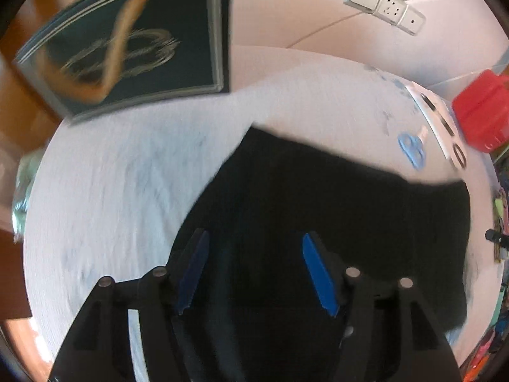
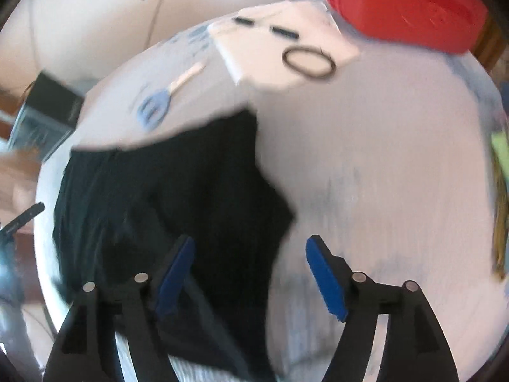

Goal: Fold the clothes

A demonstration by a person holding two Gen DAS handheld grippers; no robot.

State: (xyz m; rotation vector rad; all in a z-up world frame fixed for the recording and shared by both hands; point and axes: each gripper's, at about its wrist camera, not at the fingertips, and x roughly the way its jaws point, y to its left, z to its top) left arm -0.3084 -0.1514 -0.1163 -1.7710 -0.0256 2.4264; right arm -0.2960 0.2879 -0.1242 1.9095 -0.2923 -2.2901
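black garment lies under both spread claws.

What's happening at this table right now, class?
A person holds a two-finger gripper in each hand above a black garment lying on a round white table. The left gripper and right gripper are both open, gripping nothing. A blue spatula, a white board and a red container sit at the table's far side.
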